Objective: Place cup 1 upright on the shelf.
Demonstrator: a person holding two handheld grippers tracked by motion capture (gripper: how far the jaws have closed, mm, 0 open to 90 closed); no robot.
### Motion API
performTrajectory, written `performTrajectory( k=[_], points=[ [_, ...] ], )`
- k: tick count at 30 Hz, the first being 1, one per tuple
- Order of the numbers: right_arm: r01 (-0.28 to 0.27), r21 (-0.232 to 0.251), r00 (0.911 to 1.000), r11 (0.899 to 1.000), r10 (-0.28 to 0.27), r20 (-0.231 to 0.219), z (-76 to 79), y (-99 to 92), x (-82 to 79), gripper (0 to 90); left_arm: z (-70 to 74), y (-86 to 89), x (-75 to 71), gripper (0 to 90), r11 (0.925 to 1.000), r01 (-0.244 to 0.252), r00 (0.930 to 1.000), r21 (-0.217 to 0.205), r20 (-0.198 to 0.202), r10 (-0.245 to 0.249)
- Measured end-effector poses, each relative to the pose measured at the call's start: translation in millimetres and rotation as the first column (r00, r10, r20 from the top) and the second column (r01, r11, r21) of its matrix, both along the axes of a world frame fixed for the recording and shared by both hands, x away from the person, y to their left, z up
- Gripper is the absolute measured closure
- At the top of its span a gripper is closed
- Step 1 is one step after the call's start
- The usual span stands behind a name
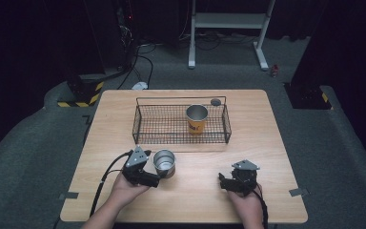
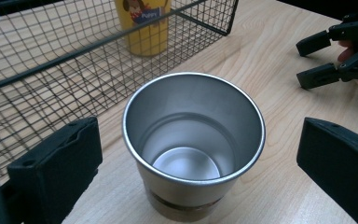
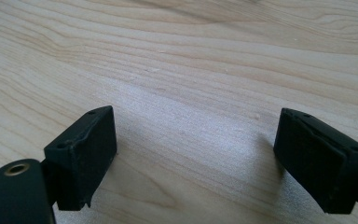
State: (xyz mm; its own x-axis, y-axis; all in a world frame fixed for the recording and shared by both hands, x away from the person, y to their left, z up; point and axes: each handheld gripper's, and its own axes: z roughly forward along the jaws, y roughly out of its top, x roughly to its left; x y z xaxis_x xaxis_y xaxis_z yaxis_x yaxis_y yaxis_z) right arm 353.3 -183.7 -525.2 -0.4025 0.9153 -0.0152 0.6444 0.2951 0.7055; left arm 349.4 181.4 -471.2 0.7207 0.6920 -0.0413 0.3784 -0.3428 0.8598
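On the desk (image 1: 124, 109), a yellow cup (image 1: 196, 119) already stands in the wire basket (image 1: 181, 125), while the left gripper (image 2: 191, 154), jaws wide apart, frames an ungripped steel cup (image 2: 193, 140) just outside it, and the right gripper (image 3: 196, 158) rests open

Bright table, dark surroundings, slight softness.
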Motion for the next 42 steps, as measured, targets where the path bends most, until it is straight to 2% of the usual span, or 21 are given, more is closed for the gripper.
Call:
performTrajectory(
  k=[8,14,24,33,36,38,42],
  points=[
    [0.009,0.002,1.0,1.0,-0.009,0.002,-0.1,0.3,0.2,13.7,-9.4,-6.7,6.0,0.5,0.9998,0.01,0.9997,-0.014,-0.02,-0.011],
    [0.009,0.002,1.0,1.0,-0.009,0.001,0.1,-0.1,-0.9,13.7,-15.2,-10.9,8.3,0.4,0.9998,0.018,0.9995,-0.002,-0.026,-0.018],
    [0.01,-0.002,1.0,1.0,-0.01,0.001,0.1,-0.6,-1.6,13.7,-25.2,-16.1,11.6,0.5,0.9998,0.019,0.999,-0.004,-0.04,-0.02],
    [0.015,-0.001,0.9999,1.0,-0.015,0.0,0.1,-0.4,-2.6,13.9,-30.9,-17.7,15.3,0.5,0.9998,0.002,0.9998,0.02,-0.02,-0.001],
    [0.019,0.0,0.9998,1.0,-0.019,-0.001,0.2,-0.3,-3.2,14.0,-32.1,-15.6,16.9,0.9,1.0,0.001,0.9998,0.002,-0.02,-0.001],
    [0.019,0.0,0.9998,1.0,-0.019,-0.001,0.2,-0.3,-3.1,14.0,-32.7,-14.1,17.1,3.4,1.0,0.003,1.0,0.006,-0.009,-0.003],
    [0.019,-0.002,0.9998,1.0,-0.019,0.001,0.2,-0.2,-3.3,14.2,-34.8,-13.0,16.3,11.8,0.9998,0.014,0.9999,-0.014,-0.008,-0.014]
  ],
)
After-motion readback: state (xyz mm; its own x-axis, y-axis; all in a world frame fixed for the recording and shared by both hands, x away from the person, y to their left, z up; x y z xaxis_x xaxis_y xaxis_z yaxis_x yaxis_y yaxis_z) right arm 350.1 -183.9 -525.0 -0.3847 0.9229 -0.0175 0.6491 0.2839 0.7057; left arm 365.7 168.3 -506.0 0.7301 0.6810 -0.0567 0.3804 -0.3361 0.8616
